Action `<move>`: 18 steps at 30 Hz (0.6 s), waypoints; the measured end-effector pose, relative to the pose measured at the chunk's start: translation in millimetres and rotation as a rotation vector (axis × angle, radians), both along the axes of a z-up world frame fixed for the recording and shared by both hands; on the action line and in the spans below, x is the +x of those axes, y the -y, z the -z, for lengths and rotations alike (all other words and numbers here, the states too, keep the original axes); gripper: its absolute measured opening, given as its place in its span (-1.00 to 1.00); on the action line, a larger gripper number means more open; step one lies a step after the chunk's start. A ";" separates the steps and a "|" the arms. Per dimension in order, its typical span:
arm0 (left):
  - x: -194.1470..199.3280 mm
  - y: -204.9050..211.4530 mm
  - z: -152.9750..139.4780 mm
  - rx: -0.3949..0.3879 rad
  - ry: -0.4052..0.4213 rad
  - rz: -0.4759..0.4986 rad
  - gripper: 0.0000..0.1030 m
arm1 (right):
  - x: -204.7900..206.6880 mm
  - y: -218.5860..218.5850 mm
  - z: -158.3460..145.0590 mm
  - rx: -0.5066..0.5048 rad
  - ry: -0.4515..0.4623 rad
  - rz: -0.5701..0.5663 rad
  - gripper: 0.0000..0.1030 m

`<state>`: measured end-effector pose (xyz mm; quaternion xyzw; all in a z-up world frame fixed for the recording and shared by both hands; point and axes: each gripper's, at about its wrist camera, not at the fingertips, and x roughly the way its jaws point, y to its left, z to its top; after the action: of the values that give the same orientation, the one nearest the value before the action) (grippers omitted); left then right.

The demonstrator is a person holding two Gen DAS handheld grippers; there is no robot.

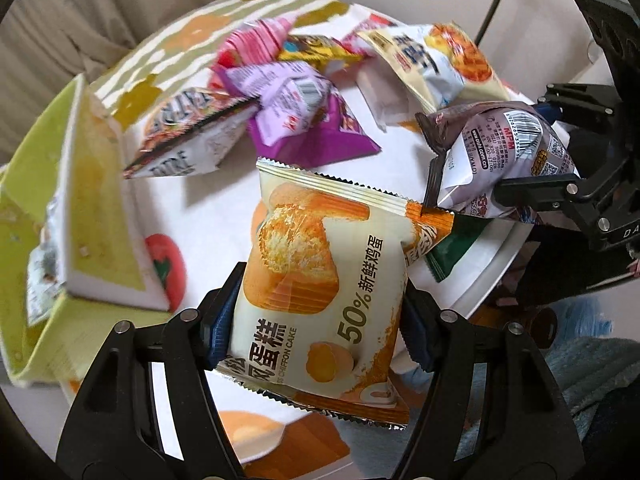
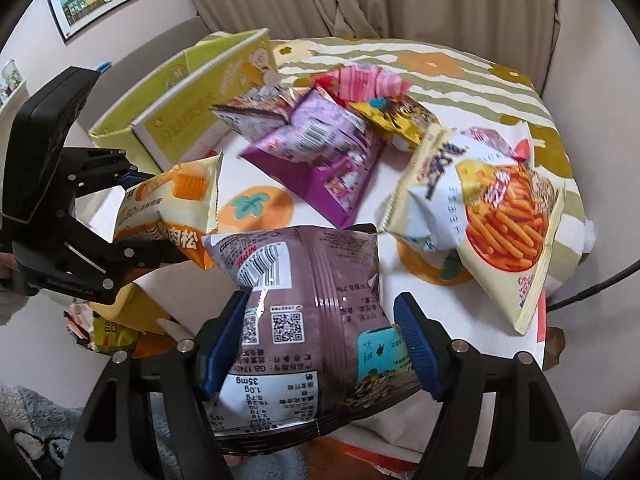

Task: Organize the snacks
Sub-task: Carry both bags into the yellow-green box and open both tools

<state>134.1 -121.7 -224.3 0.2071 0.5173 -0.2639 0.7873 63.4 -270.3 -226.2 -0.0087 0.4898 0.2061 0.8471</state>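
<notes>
the left gripper (image 1: pixel 316 332) clamped a cream-orange foil cake packet (image 1: pixel 320 280); the right gripper (image 2: pixel 320 344) clamped a brown foil snack bag (image 2: pixel 308 312). the left hung nearer the green cardboard box (image 1: pixel 80 208).

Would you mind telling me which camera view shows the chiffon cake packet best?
The left wrist view: the chiffon cake packet fills the centre, front print readable, clamped in the left gripper. The right wrist view shows it only small at the left edge, side-on and partly hidden by that gripper's fingers.
</notes>
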 end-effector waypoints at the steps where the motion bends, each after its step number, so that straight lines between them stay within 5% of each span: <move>1: -3.9 -1.8 -3.3 -0.007 0.001 -0.011 0.26 | -0.3 -0.9 -3.4 0.006 0.004 -0.003 0.35; 18: 15.3 -80.3 -113.0 -0.126 0.160 -0.268 0.26 | 38.9 -58.6 -118.8 0.036 0.202 -0.053 0.35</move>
<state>149.4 -41.4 -111.3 0.1067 0.4584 -0.1714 0.8655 102.4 -211.6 -107.4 -0.0272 0.3977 0.2354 0.8864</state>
